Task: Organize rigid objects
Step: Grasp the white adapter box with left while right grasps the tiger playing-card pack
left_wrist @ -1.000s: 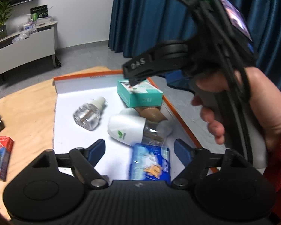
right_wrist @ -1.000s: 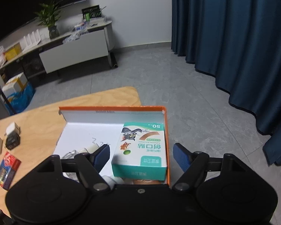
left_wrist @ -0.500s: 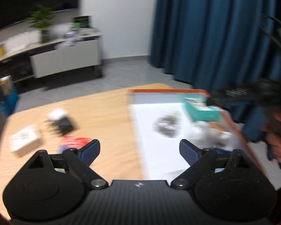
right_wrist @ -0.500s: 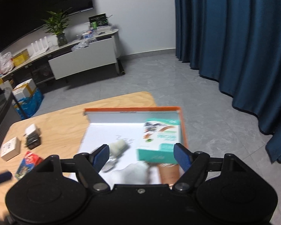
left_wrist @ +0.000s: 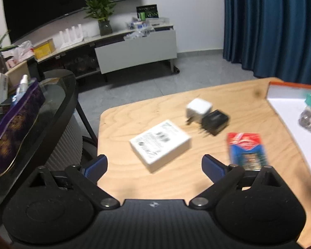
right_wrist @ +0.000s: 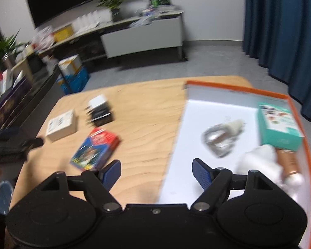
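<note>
My left gripper [left_wrist: 154,166] hovers over the wooden table [left_wrist: 147,114], its jaws opening with nothing between them. Just ahead of it lies a white box [left_wrist: 159,145], with a white charger [left_wrist: 199,108] and a black charger [left_wrist: 214,122] beyond and a red-and-blue box [left_wrist: 246,151] to the right. My right gripper [right_wrist: 156,172] is open and empty above the left edge of the orange-rimmed tray [right_wrist: 238,87]. The tray holds a teal box [right_wrist: 280,126], a clear bottle [right_wrist: 221,139], a white bottle [right_wrist: 259,161] and a brown tube [right_wrist: 288,161].
A dark glass side table [left_wrist: 51,103] with a purple box [left_wrist: 12,124] and bottles stands left of the wooden table. A TV bench [left_wrist: 134,49] with plants lines the far wall, and blue curtains [left_wrist: 280,25] hang on the right. Cartons [right_wrist: 72,72] sit on the floor.
Both views have swung left, from the tray to the table's loose items. The left gripper has left the tray and the blue packet, and its jaws stand wider. Both pictures are blurred.
</note>
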`<state>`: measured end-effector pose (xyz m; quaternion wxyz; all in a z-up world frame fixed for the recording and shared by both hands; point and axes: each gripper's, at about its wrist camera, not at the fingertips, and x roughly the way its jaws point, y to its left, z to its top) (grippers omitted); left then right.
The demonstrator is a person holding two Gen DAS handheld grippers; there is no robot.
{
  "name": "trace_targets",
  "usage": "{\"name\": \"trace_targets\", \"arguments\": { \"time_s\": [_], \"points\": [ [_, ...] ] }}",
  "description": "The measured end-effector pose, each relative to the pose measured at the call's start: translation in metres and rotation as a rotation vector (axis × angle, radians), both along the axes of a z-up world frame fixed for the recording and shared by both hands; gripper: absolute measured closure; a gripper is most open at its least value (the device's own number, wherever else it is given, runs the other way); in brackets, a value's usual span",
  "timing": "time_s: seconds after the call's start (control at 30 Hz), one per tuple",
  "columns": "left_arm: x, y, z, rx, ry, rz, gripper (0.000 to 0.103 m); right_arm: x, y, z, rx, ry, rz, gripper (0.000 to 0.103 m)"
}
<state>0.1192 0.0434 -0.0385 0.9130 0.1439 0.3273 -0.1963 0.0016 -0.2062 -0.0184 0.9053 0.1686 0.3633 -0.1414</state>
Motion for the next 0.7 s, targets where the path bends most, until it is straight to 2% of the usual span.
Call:
{"name": "trace_targets", "arguments": {
  "time_s": [0.07,0.17,0.3,0.43,0.47,0.57,0.63,0.67,0.7],
  "points": [
    [0.013,0.004,-0.004,0.014,0.009,-0.034,0.003,0.008,0.014,-0.001,0.004,0.006,0.030,0.013],
    [0.028,0.001,-0.013,0.062,-0.022,-0.105,0.002,0.018,0.026,-0.003,0.021,0.011,0.058,0.013],
    [0.048,-0.005,-0.026,0.083,-0.042,-0.194,0.000,0.028,0.036,-0.009,0.037,0.031,0.061,0.013],
    [0.065,-0.009,-0.041,0.091,-0.014,-0.248,0.000,0.036,0.041,-0.013,0.062,0.042,0.057,0.013],
    [0.068,-0.009,-0.044,0.088,-0.008,-0.258,0.000,0.038,0.044,-0.013,0.066,0.043,0.062,0.013],
    [0.077,-0.005,-0.048,0.016,0.032,-0.249,0.000,0.045,0.052,-0.013,0.078,0.047,0.072,0.013],
    [0.076,-0.001,-0.048,-0.053,0.076,-0.227,0.020,0.052,0.060,-0.015,0.077,0.051,0.071,0.013],
    [0.072,-0.001,-0.047,-0.069,0.080,-0.218,0.025,0.056,0.063,-0.015,0.076,0.051,0.071,0.013],
    [0.067,-0.002,-0.046,-0.069,0.074,-0.207,0.038,0.061,0.067,-0.017,0.077,0.055,0.067,0.013]
  ]
}}
